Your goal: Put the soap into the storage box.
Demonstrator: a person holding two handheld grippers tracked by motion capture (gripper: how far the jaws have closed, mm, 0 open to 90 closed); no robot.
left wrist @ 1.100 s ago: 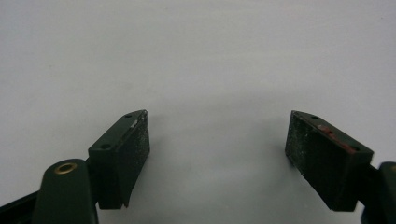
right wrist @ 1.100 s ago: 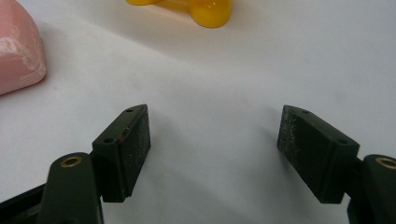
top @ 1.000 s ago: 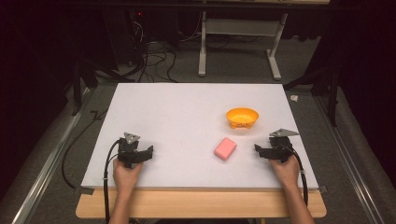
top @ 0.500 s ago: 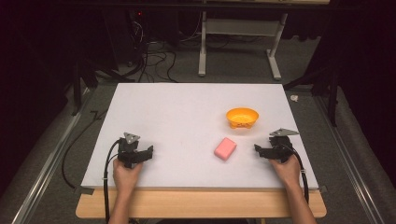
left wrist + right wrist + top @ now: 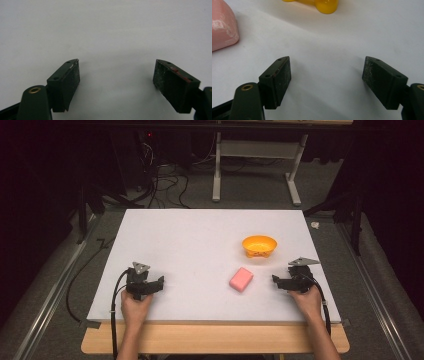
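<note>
High view: white rectangular worktop [image 5: 200,245] carrying one pink rounded block [image 5: 241,279] at right of centre and one orange plastic bowl [image 5: 259,245] just beyond it; left tool [image 5: 159,282] and right tool [image 5: 275,280] rest near the front edge, well apart from both. Nothing appears begun; all handling remains.

Left gripper view: jaws wide apart, empty, over bare worktop.

Right gripper view: jaws wide apart, empty; block [image 5: 222,25] and bowl [image 5: 322,5] lie ahead.

sponge [image 5: 241,279] mid-table [image 5: 190,235] | bowl [image 5: 259,245] just behind it | left gripper [image 5: 159,283] far left | right gripper [image 5: 275,281] right
</note>
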